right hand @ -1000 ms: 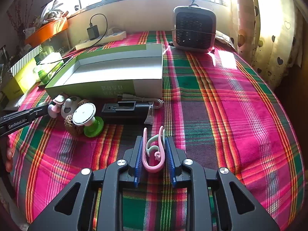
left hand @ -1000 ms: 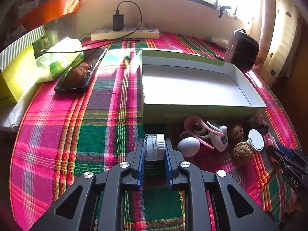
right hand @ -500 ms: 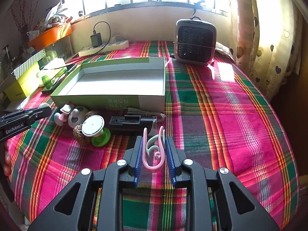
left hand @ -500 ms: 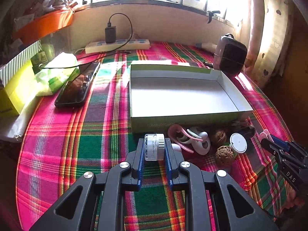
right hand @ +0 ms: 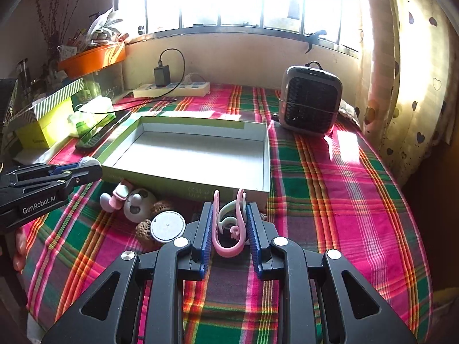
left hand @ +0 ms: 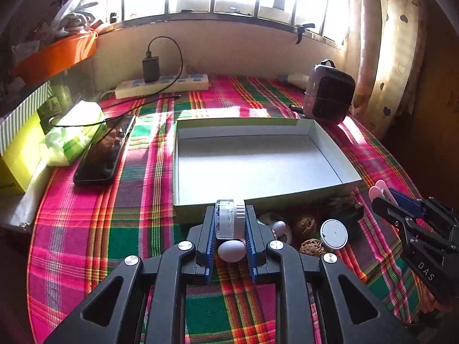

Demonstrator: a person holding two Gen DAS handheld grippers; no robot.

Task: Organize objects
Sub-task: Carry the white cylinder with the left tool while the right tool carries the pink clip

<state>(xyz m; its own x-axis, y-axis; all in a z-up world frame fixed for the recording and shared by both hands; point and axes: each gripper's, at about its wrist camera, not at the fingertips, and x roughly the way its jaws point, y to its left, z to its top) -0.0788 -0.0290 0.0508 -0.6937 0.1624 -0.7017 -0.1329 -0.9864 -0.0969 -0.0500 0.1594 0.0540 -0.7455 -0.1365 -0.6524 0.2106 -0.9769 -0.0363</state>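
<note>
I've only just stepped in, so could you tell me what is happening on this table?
A person is tidying small items with a handheld gripper in each hand. The left gripper is shut on a small clear and white round container, and the right gripper is shut on pink and pale green hooks. Both hover near the front of the open box, which has nothing in it. Other trinkets sit on the plaid cloth before it.

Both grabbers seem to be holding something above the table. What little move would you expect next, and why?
Probably carry both forward over the empty box and let go. The left gripper clamps a small round white container, the right gripper pink and green hooks, and both hang just short of its near wall.
</note>
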